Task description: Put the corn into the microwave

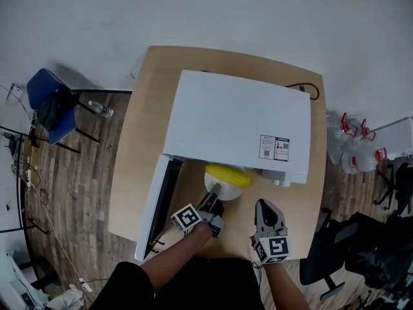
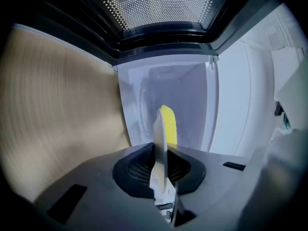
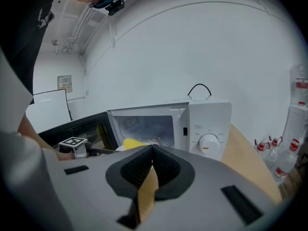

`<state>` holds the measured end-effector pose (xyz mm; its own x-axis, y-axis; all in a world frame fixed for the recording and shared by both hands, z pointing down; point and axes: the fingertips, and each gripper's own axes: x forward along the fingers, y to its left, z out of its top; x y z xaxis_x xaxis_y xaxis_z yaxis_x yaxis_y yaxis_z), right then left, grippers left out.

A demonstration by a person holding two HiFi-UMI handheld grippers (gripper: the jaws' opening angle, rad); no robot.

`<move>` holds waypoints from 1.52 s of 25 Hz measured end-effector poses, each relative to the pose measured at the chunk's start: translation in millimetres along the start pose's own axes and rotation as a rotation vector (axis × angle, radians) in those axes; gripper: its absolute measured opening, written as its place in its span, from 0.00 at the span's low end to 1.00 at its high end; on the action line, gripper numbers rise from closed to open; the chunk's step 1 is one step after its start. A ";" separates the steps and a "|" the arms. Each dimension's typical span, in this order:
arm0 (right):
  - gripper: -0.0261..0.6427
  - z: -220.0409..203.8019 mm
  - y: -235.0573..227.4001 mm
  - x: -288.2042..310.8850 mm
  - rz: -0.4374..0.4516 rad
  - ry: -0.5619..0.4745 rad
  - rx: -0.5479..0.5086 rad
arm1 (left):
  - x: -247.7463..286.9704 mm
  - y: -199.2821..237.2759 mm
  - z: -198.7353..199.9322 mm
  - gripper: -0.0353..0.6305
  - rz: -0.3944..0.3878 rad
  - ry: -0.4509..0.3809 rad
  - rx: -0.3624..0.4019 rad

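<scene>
A yellow corn cob (image 1: 227,175) lies on a white plate (image 1: 218,189) just in front of the open white microwave (image 1: 239,118). My left gripper (image 1: 215,197) is shut on the plate's near rim. In the left gripper view the plate (image 2: 158,143) stands edge-on between the jaws, the corn (image 2: 169,124) is on its right face, and the microwave cavity (image 2: 185,97) is straight ahead. My right gripper (image 1: 264,205) hovers over the table to the right, shut and empty. In its own view the right gripper (image 3: 153,149) points at the microwave (image 3: 192,124) and the corn (image 3: 134,143).
The microwave door (image 1: 155,199) swings out to the left, beside my left arm. The control dial (image 3: 209,142) is on the right front panel. A black cable (image 1: 308,88) lies behind the microwave. A blue chair (image 1: 51,105) stands left of the wooden table (image 1: 139,147), water bottles (image 1: 355,150) right.
</scene>
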<state>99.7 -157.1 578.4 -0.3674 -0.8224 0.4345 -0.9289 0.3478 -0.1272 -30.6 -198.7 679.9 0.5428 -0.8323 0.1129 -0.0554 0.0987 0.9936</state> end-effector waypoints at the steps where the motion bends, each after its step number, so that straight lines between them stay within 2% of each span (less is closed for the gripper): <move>1: 0.13 -1.4 -0.8 3.5 0.001 0.002 0.003 | 3.7 -0.6 1.2 0.10 -0.012 -0.009 -0.020; 7: 0.13 -7.5 1.5 20.2 0.018 0.015 0.010 | 17.5 9.7 15.2 0.10 -0.018 -0.051 -0.050; 11: 0.13 -7.6 1.9 28.7 0.028 0.015 0.010 | 19.6 25.3 27.2 0.10 0.029 -0.064 0.029; 15: 0.13 -9.4 -0.3 34.2 0.031 0.014 0.016 | 34.5 22.8 33.2 0.10 -0.017 -0.106 -0.011; 20: 0.13 -12.7 -3.7 32.4 0.023 0.020 0.030 | 42.6 33.4 41.2 0.10 0.030 -0.129 -0.024; 24: 0.13 -15.6 -5.4 27.2 0.015 0.025 0.044 | 49.0 37.4 50.6 0.09 0.035 -0.120 -0.005; 27: 0.13 -18.3 -6.9 22.5 0.009 0.029 0.051 | 54.4 36.6 53.3 0.09 0.008 -0.134 -0.004; 33: 0.13 -24.4 -7.2 18.4 0.006 0.039 0.069 | 64.3 44.8 59.4 0.09 0.057 -0.174 -0.014; 38: 0.13 -31.8 -4.8 14.8 0.013 0.055 0.075 | 67.3 43.5 61.2 0.09 0.082 -0.177 0.035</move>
<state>100.3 -156.6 613.8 -0.3785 -0.7913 0.4802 -0.9256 0.3220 -0.1991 -47.8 -283.8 731.1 0.3794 -0.9055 0.1899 -0.1242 0.1535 0.9803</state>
